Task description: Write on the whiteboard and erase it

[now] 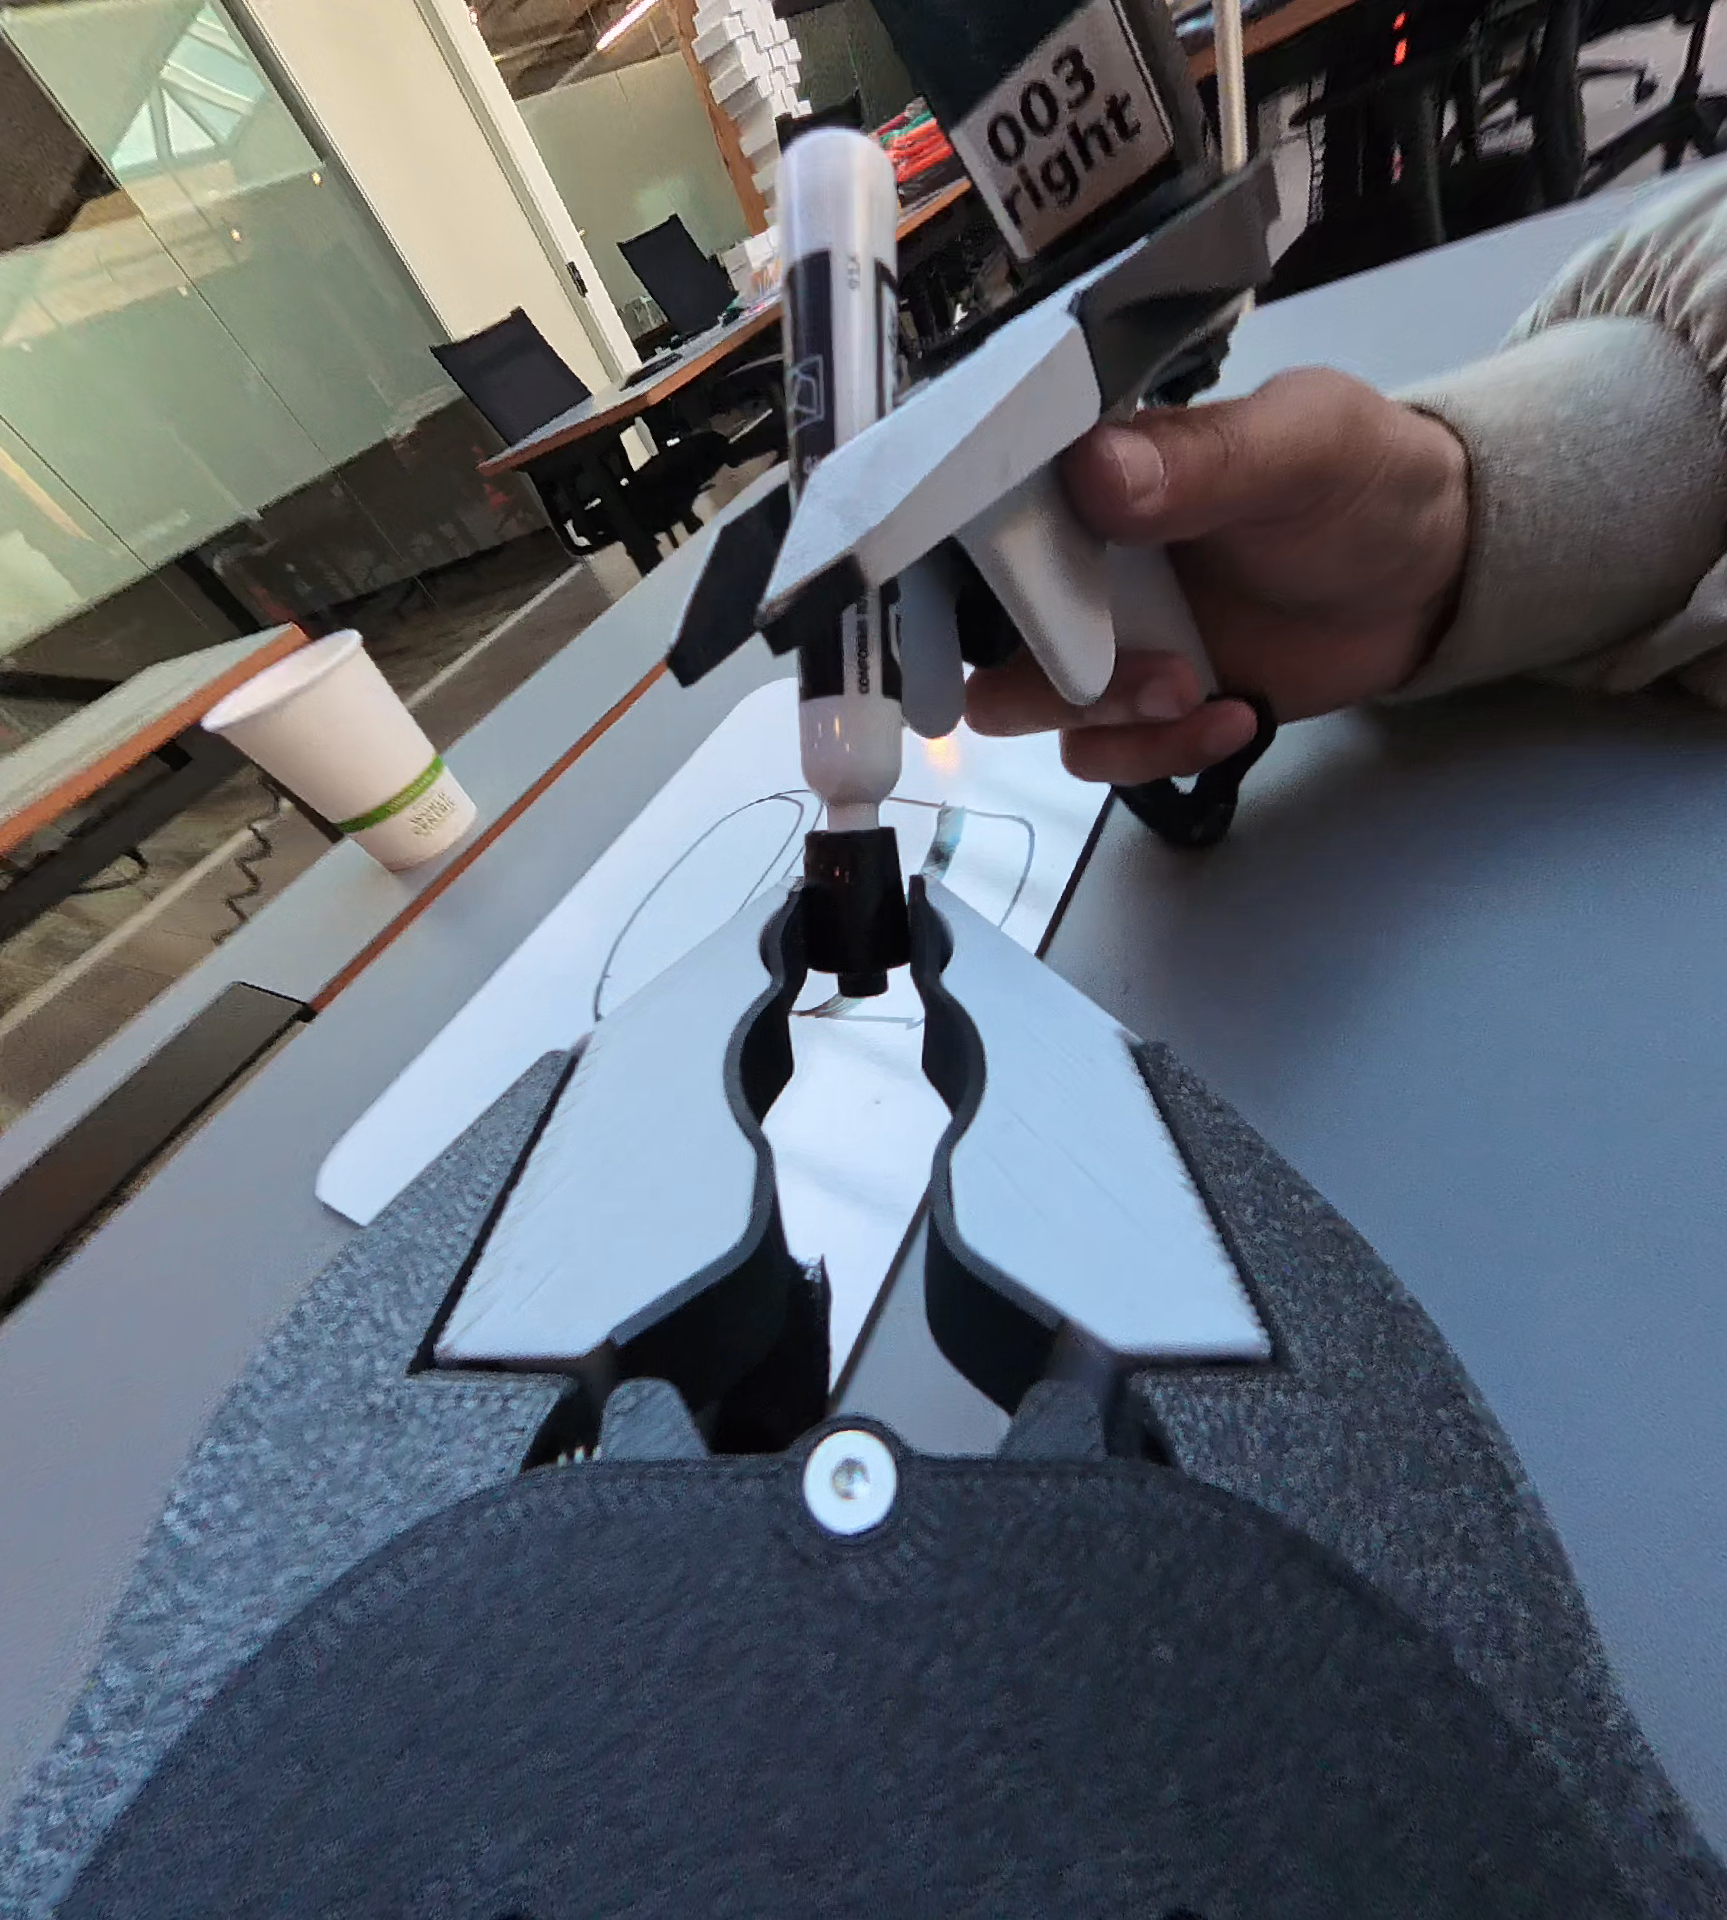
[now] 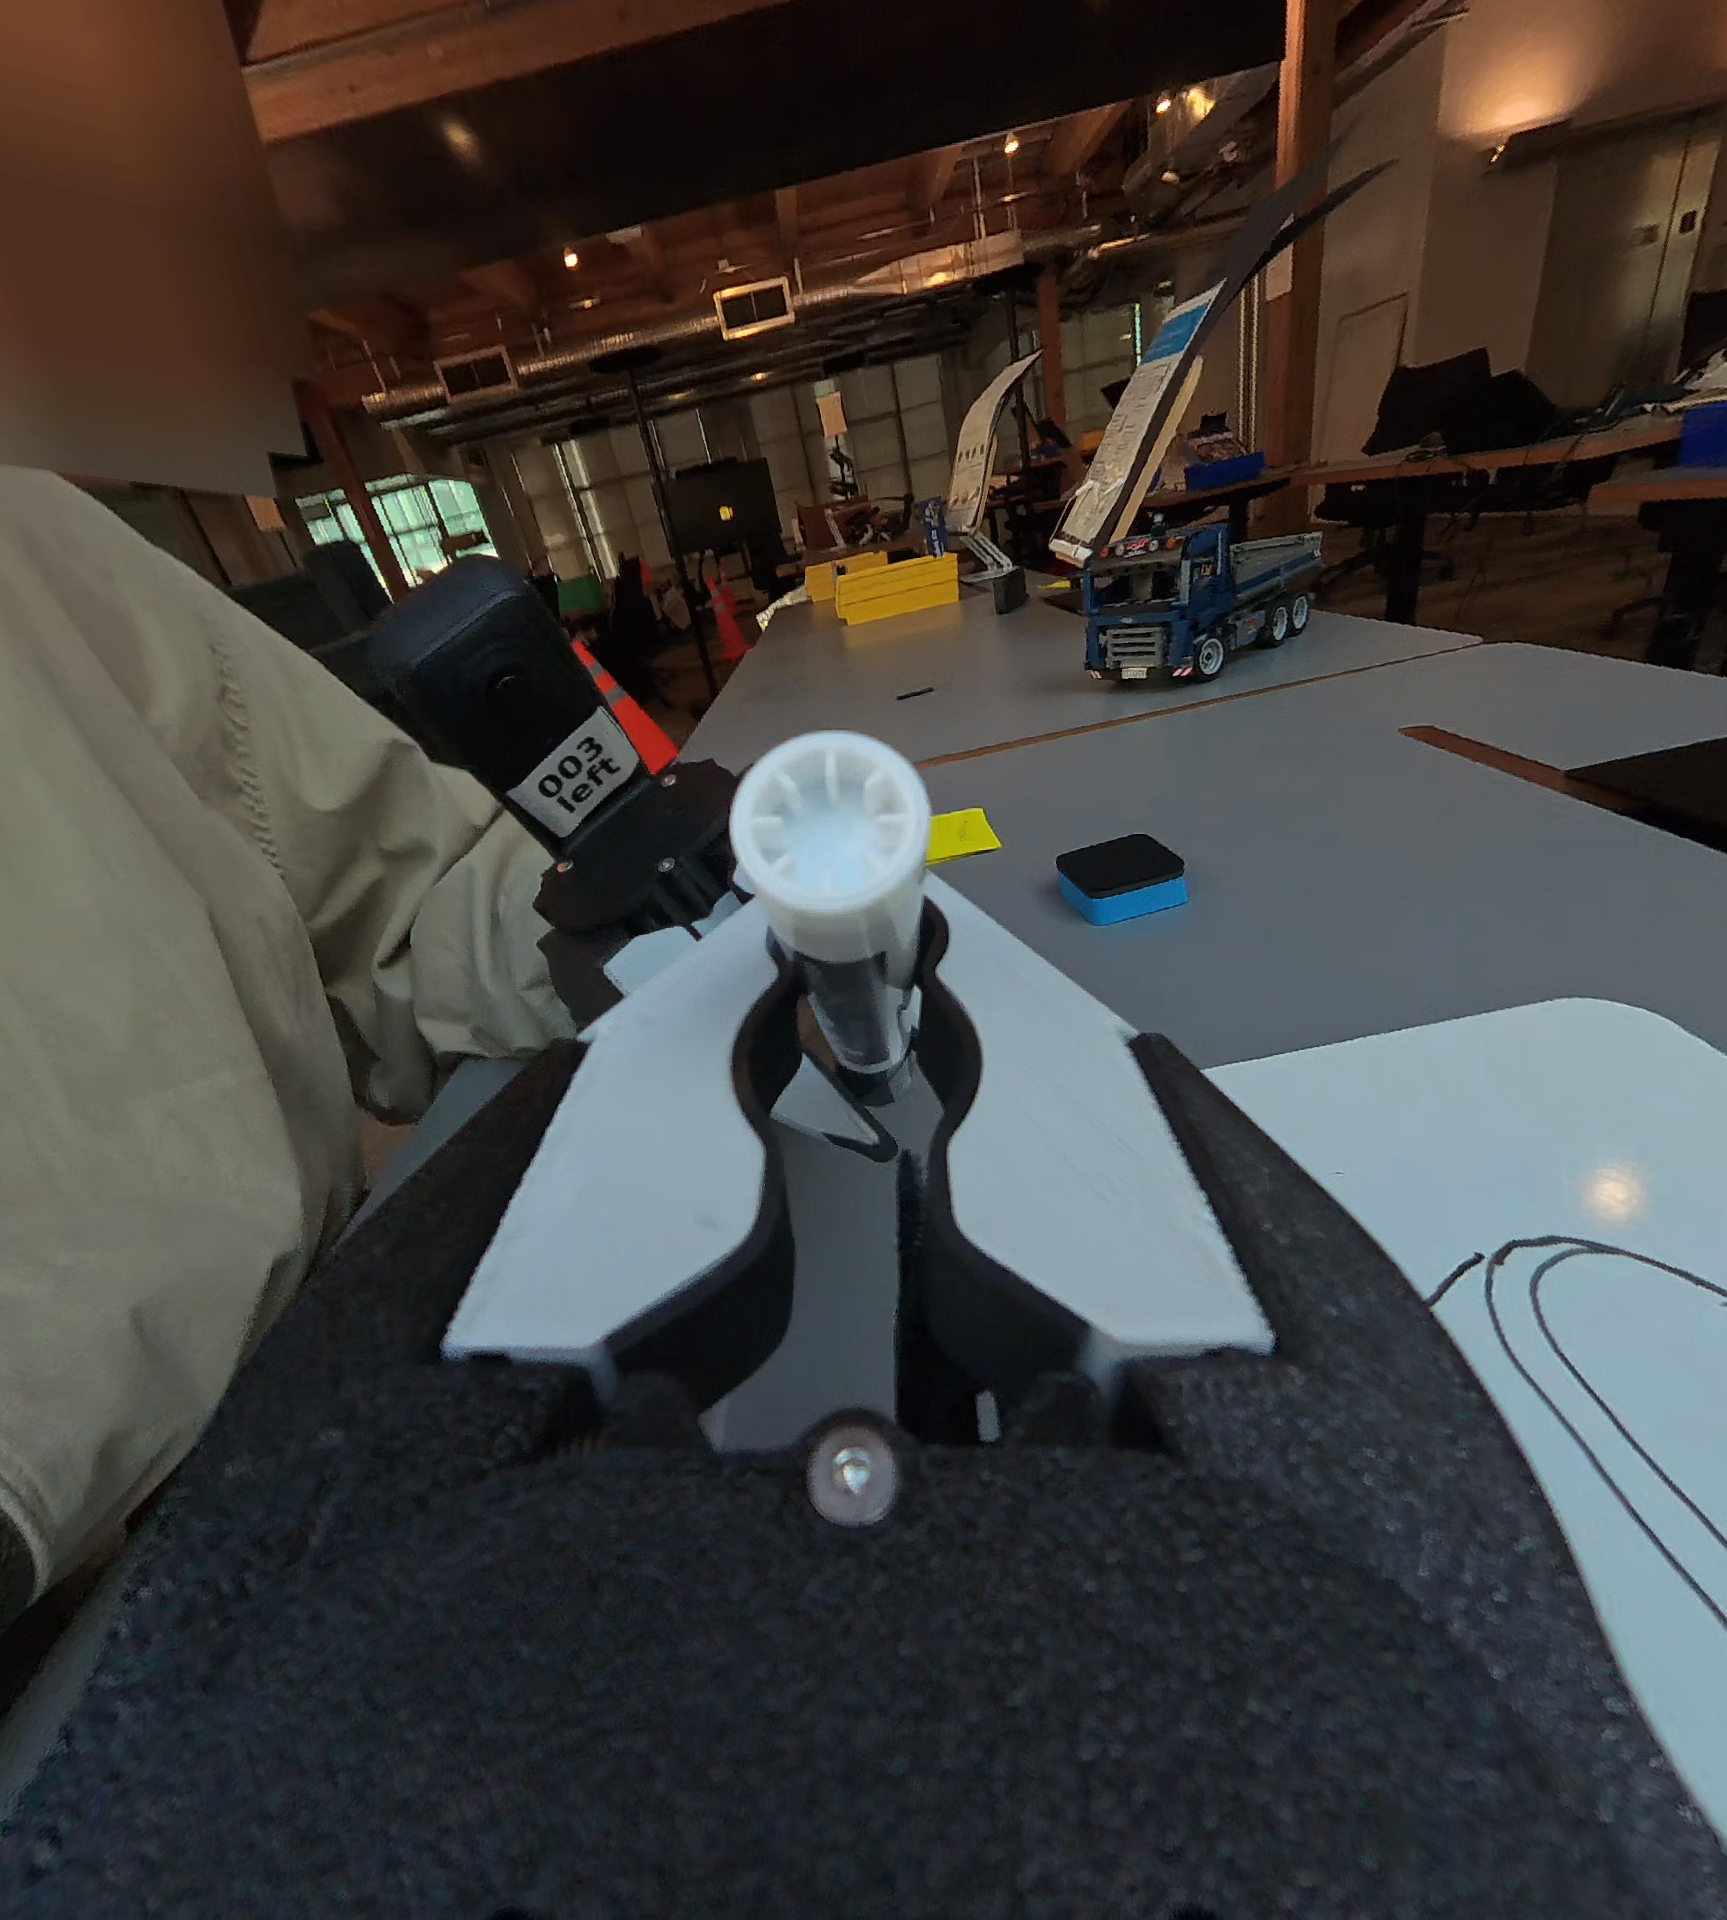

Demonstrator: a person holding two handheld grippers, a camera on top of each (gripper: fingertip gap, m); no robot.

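My left gripper (image 1: 846, 906) is shut on the black cap (image 1: 846, 920) of a marker, just above a whiteboard (image 1: 547, 977). The marker (image 1: 838, 343), white with a black label, stands upright over the cap with its narrow white neck entering the cap's top. My right gripper (image 2: 854, 961) is shut on the marker's barrel. In the right wrist view I look down at the marker's white ribbed end (image 2: 830, 821). The right gripper also shows in the left wrist view (image 1: 843, 634), held by a hand (image 1: 1254, 561). The whiteboard (image 2: 1565, 1164) bears thin black curved lines.
A white paper cup (image 1: 350, 748) stands on the grey table (image 1: 1461, 1039) to the left of the board. A blue and black eraser (image 2: 1121, 878) and a yellow note (image 2: 961, 834) lie beyond the board. A toy truck (image 2: 1197, 603) and yellow bins (image 2: 890, 587) stand farther back.
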